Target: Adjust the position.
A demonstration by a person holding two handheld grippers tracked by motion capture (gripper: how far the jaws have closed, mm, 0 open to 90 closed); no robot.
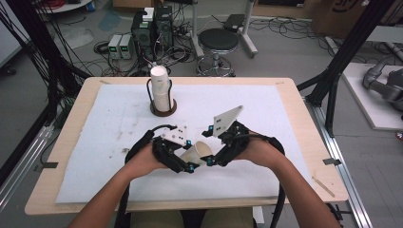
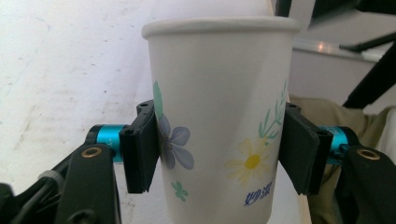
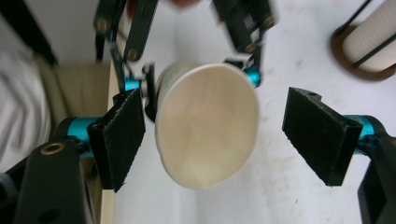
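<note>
Between left hand-held gripper (image 2: 219,154) pads, paper cup (image 2: 219,116), right hand-held gripper (image 3: 215,135) around rim

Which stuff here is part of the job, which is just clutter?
In play:
- paper cup, clamped by left gripper
- right gripper, jaws open around the cup's rim
- cup stack in holder, probably the source

Lying about:
- stool
- boxes and cables on floor

Cup stack (image 1: 161,90) stands well beyond; mat (image 1: 285,118) bare rightward.
</note>
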